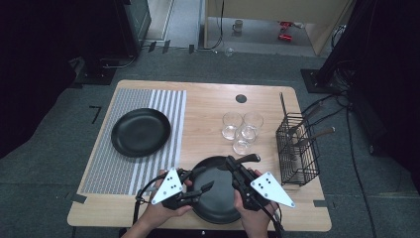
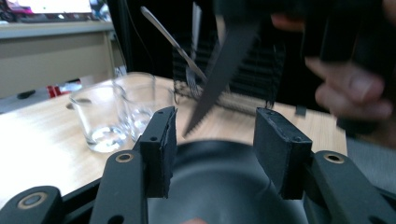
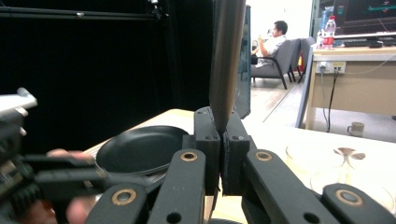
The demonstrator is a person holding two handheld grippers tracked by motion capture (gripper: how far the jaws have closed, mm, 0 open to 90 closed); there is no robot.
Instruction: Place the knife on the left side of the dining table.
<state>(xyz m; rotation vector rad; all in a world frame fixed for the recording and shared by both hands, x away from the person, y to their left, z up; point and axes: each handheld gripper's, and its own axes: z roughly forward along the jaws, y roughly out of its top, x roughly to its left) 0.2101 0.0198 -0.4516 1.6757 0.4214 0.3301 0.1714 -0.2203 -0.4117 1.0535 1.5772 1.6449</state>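
A black plate [image 1: 218,203] lies near the table's front edge between my two grippers. My left gripper [image 1: 203,179] stands open over the plate's left rim; in the left gripper view its jaws [image 2: 215,135] are apart, with only the plate [image 2: 219,177] below them. My right gripper [image 1: 232,162] is shut on a serrated knife [image 1: 247,158] above the plate's far rim. The knife's blade [image 2: 219,70] hangs point-down just beyond the left gripper's open jaws. In the right gripper view the knife [image 3: 226,60] rises straight up from the shut jaws [image 3: 223,126].
A second black plate [image 1: 140,132] rests on a striped placemat [image 1: 109,163] at the left. Three clear glasses [image 1: 241,130] stand mid-table. A wire basket [image 1: 297,148] with cutlery sits at the right edge. A person sits far off in the room behind.
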